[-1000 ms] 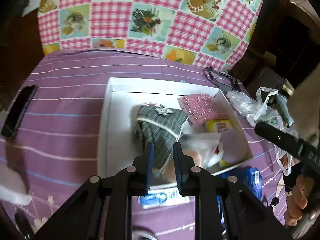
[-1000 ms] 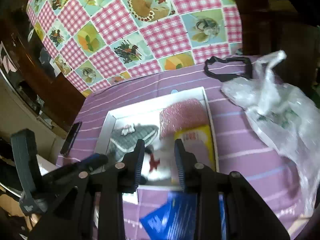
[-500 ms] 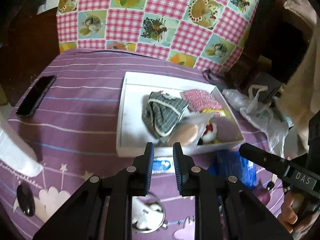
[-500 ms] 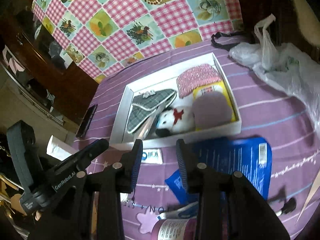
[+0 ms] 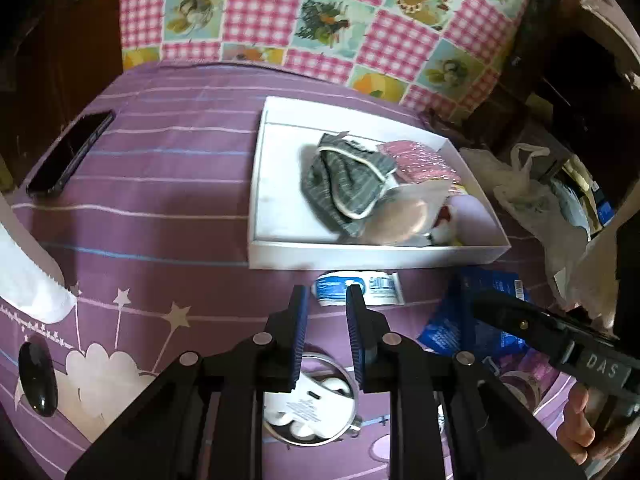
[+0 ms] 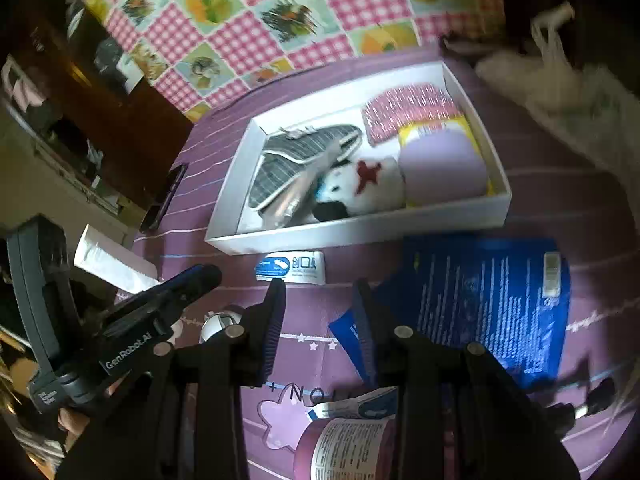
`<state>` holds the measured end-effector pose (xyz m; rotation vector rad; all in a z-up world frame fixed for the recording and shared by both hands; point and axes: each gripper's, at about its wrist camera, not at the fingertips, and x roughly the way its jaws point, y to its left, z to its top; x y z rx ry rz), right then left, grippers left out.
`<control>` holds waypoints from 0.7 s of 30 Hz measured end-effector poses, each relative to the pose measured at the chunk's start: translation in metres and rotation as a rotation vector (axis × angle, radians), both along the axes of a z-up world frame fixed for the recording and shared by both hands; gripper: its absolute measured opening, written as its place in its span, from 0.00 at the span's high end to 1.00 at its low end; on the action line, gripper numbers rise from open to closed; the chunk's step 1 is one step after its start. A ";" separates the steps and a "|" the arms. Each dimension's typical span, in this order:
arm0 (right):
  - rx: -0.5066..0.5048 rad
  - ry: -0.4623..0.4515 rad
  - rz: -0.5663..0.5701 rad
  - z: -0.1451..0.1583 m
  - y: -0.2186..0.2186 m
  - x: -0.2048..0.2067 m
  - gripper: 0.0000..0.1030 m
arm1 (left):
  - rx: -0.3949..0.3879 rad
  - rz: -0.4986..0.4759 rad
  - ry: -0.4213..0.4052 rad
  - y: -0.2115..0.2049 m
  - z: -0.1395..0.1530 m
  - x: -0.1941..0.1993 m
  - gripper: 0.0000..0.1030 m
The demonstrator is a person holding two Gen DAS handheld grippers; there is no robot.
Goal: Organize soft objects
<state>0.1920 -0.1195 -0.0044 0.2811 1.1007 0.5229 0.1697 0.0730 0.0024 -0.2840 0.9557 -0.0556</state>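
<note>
Soft items (grey striped cloth [image 5: 348, 184], pink pouch [image 6: 408, 110], white plush [image 6: 366, 190]) sit in white box [image 5: 276, 256]; left gripper [image 5: 326, 308] and right gripper [image 6: 320, 304] both parted, empty.

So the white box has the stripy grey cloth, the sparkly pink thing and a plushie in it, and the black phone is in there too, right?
Not quite. The black phone lies outside the white box, on the purple cloth, as the left wrist view shows. The stripy grey cloth, sparkly pink thing and plushie are inside.
</note>
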 end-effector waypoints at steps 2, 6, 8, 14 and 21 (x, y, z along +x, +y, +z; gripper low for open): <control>0.027 0.033 -0.013 -0.007 -0.003 0.004 0.65 | -0.005 0.017 0.020 0.006 -0.005 0.002 0.82; 0.032 0.044 -0.033 -0.014 0.000 0.006 0.65 | -0.029 0.029 0.055 0.014 -0.016 0.007 0.82; 0.055 0.051 -0.040 -0.015 0.002 0.007 0.65 | -0.035 0.037 0.065 0.017 -0.020 0.008 0.82; 0.031 0.043 -0.071 -0.020 0.011 0.008 0.65 | -0.034 0.054 0.080 0.018 -0.030 0.014 0.82; 0.048 0.074 -0.056 -0.036 0.017 0.011 0.65 | -0.110 0.001 0.054 0.019 -0.031 0.015 0.82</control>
